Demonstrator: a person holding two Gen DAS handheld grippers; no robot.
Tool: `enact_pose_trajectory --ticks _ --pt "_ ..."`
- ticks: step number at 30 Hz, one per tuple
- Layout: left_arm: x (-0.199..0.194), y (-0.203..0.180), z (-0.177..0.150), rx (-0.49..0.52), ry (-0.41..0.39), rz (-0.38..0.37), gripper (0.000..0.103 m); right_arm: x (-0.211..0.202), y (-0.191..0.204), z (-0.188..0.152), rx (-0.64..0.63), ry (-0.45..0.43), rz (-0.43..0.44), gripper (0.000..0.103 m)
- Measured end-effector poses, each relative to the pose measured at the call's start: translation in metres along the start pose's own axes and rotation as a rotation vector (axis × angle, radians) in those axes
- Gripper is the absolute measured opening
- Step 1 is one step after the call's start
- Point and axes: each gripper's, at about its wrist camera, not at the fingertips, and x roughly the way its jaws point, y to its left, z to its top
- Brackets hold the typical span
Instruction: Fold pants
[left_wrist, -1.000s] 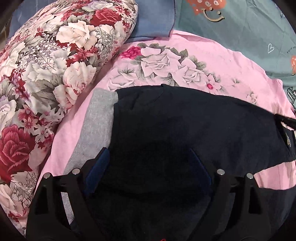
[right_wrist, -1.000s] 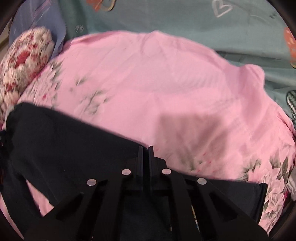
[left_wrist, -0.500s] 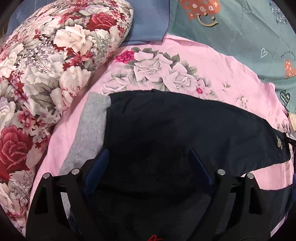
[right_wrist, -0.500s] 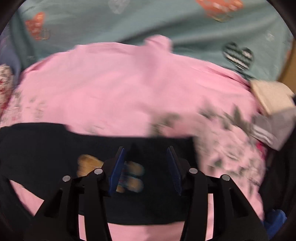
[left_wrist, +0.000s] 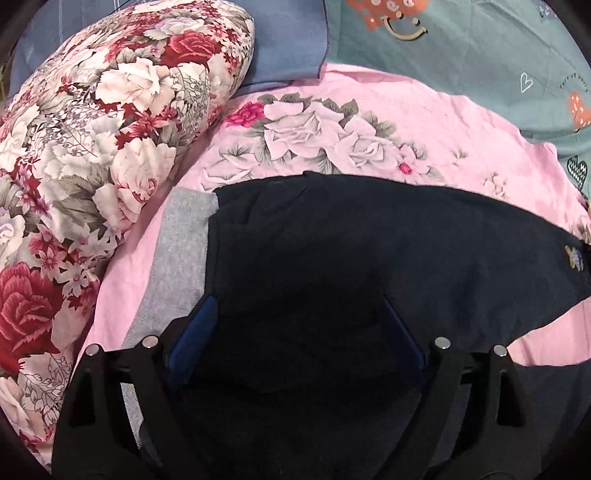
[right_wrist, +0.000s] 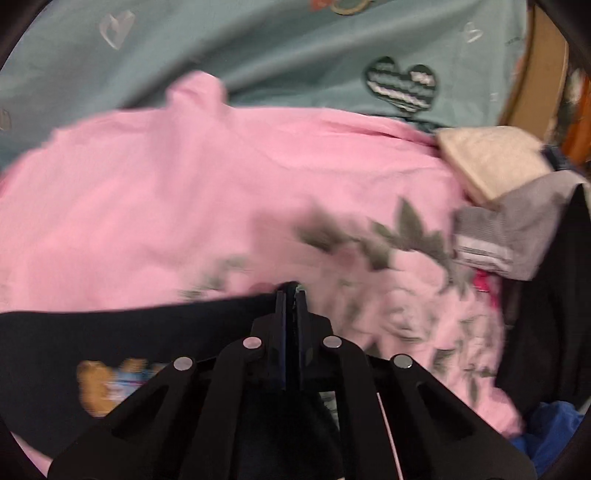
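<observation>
Navy pants (left_wrist: 351, 258) lie spread across the pink floral bedspread (left_wrist: 424, 140), beside a flowered pillow (left_wrist: 110, 129). The left claw (left_wrist: 295, 325) hangs spread wide over the cloth near the grey waistband (left_wrist: 181, 258), gripping nothing. The right claw (right_wrist: 291, 295) has just been closing and now pinches the pants' edge. To fold well, I'd carry that edge across low and square.

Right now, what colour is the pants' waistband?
Grey; the waistband contrasts with the dark navy pants. Clearest in the left wrist view.

Dark pants (left_wrist: 351, 266) (folded) lie on pink sheet (left_wrist: 461, 136).
</observation>
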Motion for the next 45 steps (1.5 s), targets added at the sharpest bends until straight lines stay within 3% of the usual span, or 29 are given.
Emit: enact_pose_trajectory --ticks 1,2,3,4,6,9,11,12,14,15,17,18,20,21,23,25,27,28,30,32,35,37,38,40,43,45 --pt "0.001 0.000 0.000 0.001 0.004 0.003 0.092 -0.004 0.001 -0.003 -0.035 -0.022 -0.054 0.035" --pt "0.000 0.001 0.000 -0.004 0.008 0.001 0.092 -0.009 -0.005 -0.007 -0.024 -0.018 -0.058 0.044" --pt "-0.001 0.002 0.000 -0.011 0.009 -0.002 0.092 -0.015 -0.014 -0.009 0.014 -0.011 -0.008 0.050" --pt "-0.002 0.004 0.001 -0.021 0.008 -0.004 0.092 -0.025 -0.030 -0.014 0.084 -0.016 0.083 0.050" --pt "-0.008 0.008 0.003 -0.043 -0.002 -0.003 0.092 -0.047 -0.058 -0.026 0.183 -0.050 0.183 0.050" --pt "-0.011 0.012 0.003 -0.051 -0.006 0.021 0.093 -0.056 -0.074 -0.048 0.210 -0.002 0.276 0.060" --pt "-0.008 0.014 0.001 -0.062 0.007 0.036 0.093 -0.050 -0.067 -0.063 0.185 0.068 0.282 0.060" --pt "-0.004 0.014 0.000 -0.062 0.011 0.043 0.093 -0.042 -0.063 -0.069 0.165 0.093 0.263 0.052" --pt "0.007 0.012 -0.003 -0.019 0.020 0.121 0.094 -0.043 -0.059 -0.072 0.155 0.056 0.252 0.034" --pt "0.010 0.010 -0.005 -0.001 0.019 0.151 0.096 -0.041 -0.065 -0.069 0.189 0.061 0.252 0.015" --pt "0.008 0.012 -0.003 -0.016 0.023 0.149 0.096 -0.038 -0.083 -0.067 0.310 0.068 0.268 0.016" --pt "0.006 0.013 -0.003 -0.017 0.029 0.149 0.096 -0.037 -0.088 -0.070 0.345 0.076 0.263 0.023" --pt "0.001 0.017 -0.002 -0.020 0.052 0.156 0.095 -0.041 -0.084 -0.072 0.313 0.099 0.228 0.037" --pt "-0.004 0.019 -0.003 -0.025 0.059 0.152 0.095 -0.051 -0.079 -0.074 0.265 0.107 0.152 0.050" --pt "-0.016 0.026 -0.007 -0.034 0.061 0.137 0.095 -0.078 -0.079 -0.082 0.219 0.048 0.136 0.053" --pt "-0.027 0.033 -0.014 -0.051 0.070 0.130 0.095 -0.107 -0.079 -0.099 0.182 0.018 0.214 0.064" --pt "-0.035 0.036 -0.023 -0.080 0.093 0.125 0.095 -0.117 -0.079 -0.108 0.176 0.014 0.260 0.064" --pt "-0.039 0.035 -0.028 -0.079 0.104 0.116 0.095 -0.128 -0.076 -0.120 0.169 0.023 0.327 0.064" --pt "-0.050 0.020 -0.042 -0.011 0.113 0.075 0.095 -0.144 -0.055 -0.146 0.093 0.064 0.404 0.064" --pt "-0.060 0.005 -0.056 0.084 0.074 0.110 0.096 -0.164 -0.028 -0.176 -0.005 0.070 0.431 0.064" --pt "-0.049 -0.005 -0.075 0.202 0.117 0.162 0.101 -0.193 0.007 -0.226 -0.131 0.091 0.628 0.064" --pt "-0.050 0.006 -0.079 0.195 0.104 0.150 0.101 -0.189 0.017 -0.248 -0.204 0.127 0.558 0.064" --pt "-0.052 0.015 -0.077 0.183 0.111 0.151 0.101 -0.190 0.012 -0.254 -0.219 0.096 0.560 0.065" --pt "-0.056 0.033 -0.072 0.158 0.111 0.214 0.101 -0.187 -0.013 -0.255 -0.165 0.106 0.554 0.065" --pt "-0.070 0.053 -0.058 0.104 0.062 0.173 0.101 -0.176 -0.054 -0.246 -0.056 0.143 0.324 0.065" --pt "-0.078 0.060 -0.043 0.061 0.004 0.147 0.101 -0.183 -0.058 -0.231 -0.042 0.106 0.269 0.065"
